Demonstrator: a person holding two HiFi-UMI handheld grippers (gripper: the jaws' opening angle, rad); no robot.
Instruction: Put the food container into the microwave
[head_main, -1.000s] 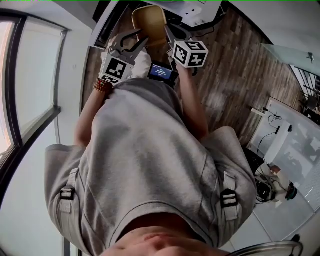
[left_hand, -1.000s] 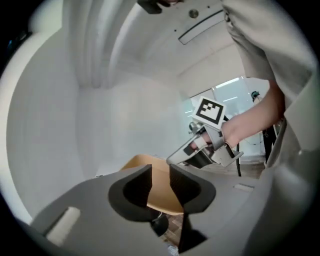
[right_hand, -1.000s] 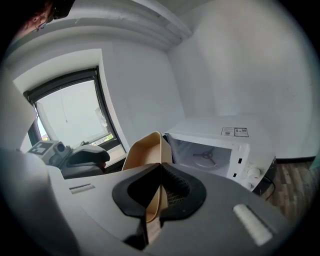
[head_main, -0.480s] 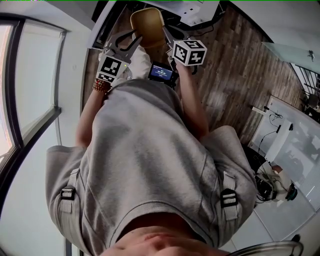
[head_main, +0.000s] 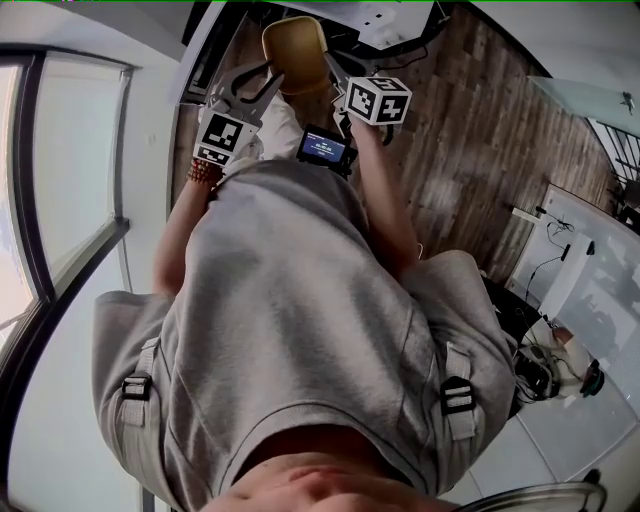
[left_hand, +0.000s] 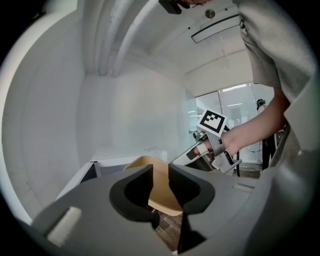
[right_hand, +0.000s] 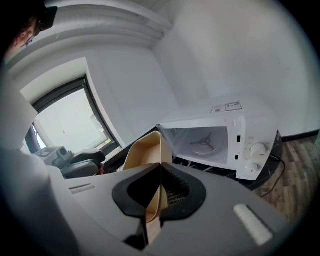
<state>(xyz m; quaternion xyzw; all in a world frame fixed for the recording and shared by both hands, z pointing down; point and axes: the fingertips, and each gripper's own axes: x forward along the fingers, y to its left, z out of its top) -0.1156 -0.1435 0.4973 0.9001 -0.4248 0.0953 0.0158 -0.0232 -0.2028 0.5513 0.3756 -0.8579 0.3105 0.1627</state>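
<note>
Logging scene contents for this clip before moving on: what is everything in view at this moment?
food container: one, tan, raised between both grippers
microwave: one, white, beyond the container, turntable visible
window: one, bright, head view's left
floor: brown wood planks, below
small screen: one, dark, at person's waist
shirt: one, grey, fills head view
left gripper: one, grey, jaws apart after closing slightly, container edge between them
right gripper: one, grey, jaws shut on container rim
</note>
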